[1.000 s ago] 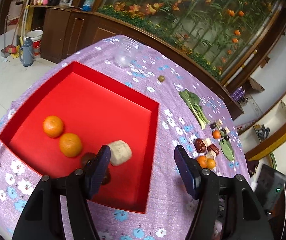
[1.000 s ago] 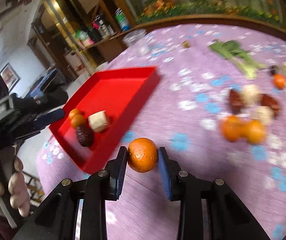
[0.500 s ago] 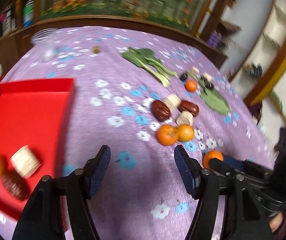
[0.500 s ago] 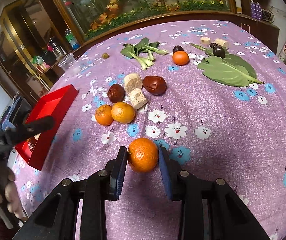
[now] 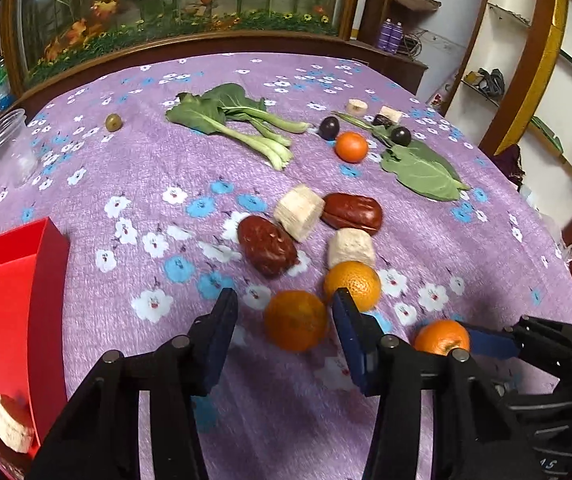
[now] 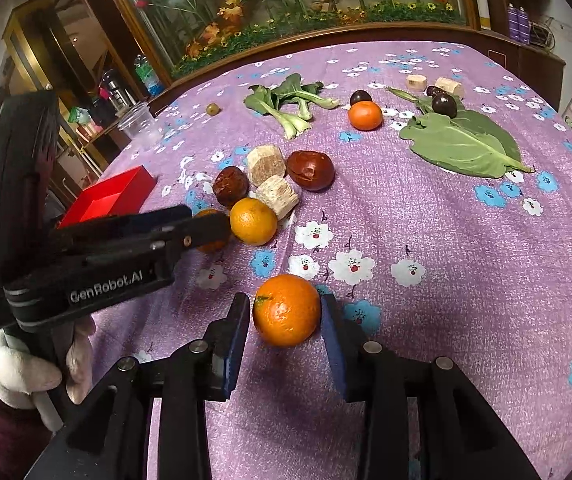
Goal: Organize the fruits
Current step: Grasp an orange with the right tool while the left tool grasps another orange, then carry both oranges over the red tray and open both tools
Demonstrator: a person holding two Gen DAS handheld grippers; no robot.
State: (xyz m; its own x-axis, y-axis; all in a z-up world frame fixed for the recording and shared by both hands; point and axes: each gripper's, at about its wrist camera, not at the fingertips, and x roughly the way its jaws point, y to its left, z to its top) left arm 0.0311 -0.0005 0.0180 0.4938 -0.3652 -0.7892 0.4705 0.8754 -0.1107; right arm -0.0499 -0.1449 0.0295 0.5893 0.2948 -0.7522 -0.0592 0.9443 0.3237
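Observation:
In the left wrist view my left gripper point(image 5: 284, 316) straddles an orange point(image 5: 296, 320) lying on the purple flowered cloth. Its jaws are closing, with a gap still showing on the left side. A second orange point(image 5: 352, 284) lies just beyond the right finger. In the right wrist view my right gripper point(image 6: 284, 312) has another orange point(image 6: 287, 310) between its fingers, resting on the cloth. Its jaws are opening and a thin gap shows at the left pad. The red box point(image 5: 50, 280) stands at the left edge, with a pale chunk point(image 5: 10, 428) inside it.
Two brown dates point(image 5: 268, 246) and two pale chunks point(image 5: 300, 212) lie just behind the oranges. Farther back are a small orange point(image 5: 351, 146), bok choy point(image 5: 238, 120), a big leaf point(image 5: 422, 168), dark plums and a plastic cup point(image 5: 10, 148). A gloved hand point(image 6: 26, 368) holds the left gripper.
My left gripper swung right from over the red box to the fruit cluster and narrowed around an orange. My right gripper settled at the cloth's front and its pads eased off their orange.

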